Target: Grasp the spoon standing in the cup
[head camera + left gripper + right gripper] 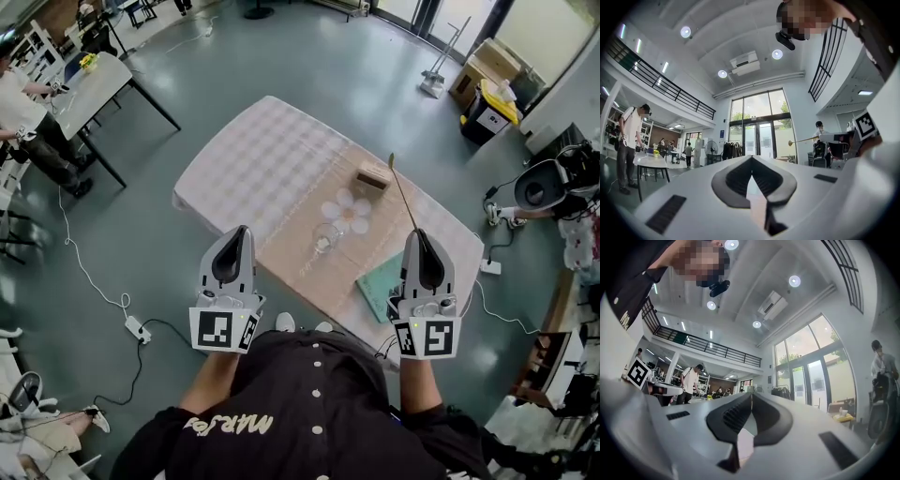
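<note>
A long, thin, gold-coloured spoon (403, 192) sticks up and away from the tip of my right gripper (418, 234), which is shut on its lower end. The spoon's bowl (391, 157) is at the far end, over the table. In the left gripper view the same spoon (804, 139) shows as a thin gold rod at the right. A clear glass cup (325, 240) stands on the table between the two grippers, with no spoon in it. My left gripper (239, 231) is shut and holds nothing. Both grippers point upward at the near table edge.
The table (262, 159) has a checked cloth and a tan runner. On it lie a flower-shaped coaster (348, 212), a small wooden block (372, 176) and a teal book (382, 284). A power strip (138, 328) and cables lie on the floor at the left. People stand around other tables.
</note>
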`<state>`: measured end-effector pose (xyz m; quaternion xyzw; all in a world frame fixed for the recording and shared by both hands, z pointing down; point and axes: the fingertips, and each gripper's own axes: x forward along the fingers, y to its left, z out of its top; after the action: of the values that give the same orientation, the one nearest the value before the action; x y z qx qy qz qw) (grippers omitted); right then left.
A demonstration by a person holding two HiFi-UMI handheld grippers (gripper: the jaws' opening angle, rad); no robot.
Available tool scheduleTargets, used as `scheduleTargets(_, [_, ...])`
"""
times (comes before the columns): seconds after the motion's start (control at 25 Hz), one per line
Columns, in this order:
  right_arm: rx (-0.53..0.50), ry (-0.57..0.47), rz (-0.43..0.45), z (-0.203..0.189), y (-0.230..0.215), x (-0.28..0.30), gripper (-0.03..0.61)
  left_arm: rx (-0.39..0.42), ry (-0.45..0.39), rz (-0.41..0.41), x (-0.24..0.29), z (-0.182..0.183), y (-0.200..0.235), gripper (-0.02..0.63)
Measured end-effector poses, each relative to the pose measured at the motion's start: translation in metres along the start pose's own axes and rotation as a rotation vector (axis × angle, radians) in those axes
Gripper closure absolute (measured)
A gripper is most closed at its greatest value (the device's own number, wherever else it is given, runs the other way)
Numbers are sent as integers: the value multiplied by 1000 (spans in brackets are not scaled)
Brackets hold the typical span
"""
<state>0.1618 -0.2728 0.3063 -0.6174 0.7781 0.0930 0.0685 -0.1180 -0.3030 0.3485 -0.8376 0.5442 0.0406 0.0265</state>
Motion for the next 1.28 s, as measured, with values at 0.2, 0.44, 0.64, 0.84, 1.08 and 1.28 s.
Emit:
scheduleTargets(0.2, [9,3,-17,-2,-5,0,569,0,6,6,-1,-2,1,603])
scheduleTargets(0.44, [0,10,-13,-4,-3,3,569,-4,13,5,0,-3,0,603])
scheduleTargets(0.64, [-5,13,-6,-6,2,6,569,-6,17,-3,2,-4,0,603])
scheduleTargets(0.84, [-7,19,-2,-7,3,6,569,-7,23,-5,1,-5,-2,603])
scheduleTargets(1.08, [-8,26,-1,-8,3,8,569,-8,24,-5,3,-4,-1,603])
scheduleTargets(1.28, [-13,27,4,-7,5,8,569,-9,24,-3,0,-2,-2,603])
